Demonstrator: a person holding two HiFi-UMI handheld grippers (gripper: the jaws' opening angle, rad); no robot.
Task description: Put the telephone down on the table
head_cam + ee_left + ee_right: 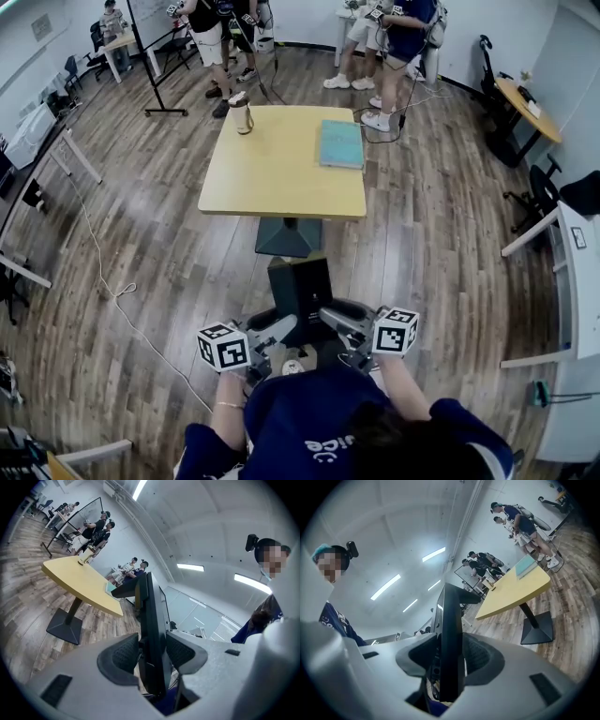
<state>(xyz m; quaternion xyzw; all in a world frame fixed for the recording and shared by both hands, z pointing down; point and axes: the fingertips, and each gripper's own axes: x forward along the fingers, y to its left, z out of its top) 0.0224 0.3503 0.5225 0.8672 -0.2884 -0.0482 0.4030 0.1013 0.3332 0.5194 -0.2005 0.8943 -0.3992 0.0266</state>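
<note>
A black telephone [300, 286] hangs in front of me above the wooden floor, short of the yellow table [272, 173]. My left gripper [278, 329] clamps its left edge and my right gripper [336, 320] clamps its right edge. In the left gripper view the telephone [152, 630] stands edge-on between the dark pads [125, 653], which press on both its faces. The right gripper view shows the same: the telephone [451, 630] is pinched between the pads [480, 654]. Its lower part is hidden behind the jaws.
On the table lie a teal book [341, 142] at the far right and a cup [243, 117] at the far left corner. The table stands on a black pedestal base [289, 236]. Several people [398, 37] stand behind it. A white cable [112, 281] runs over the floor at left.
</note>
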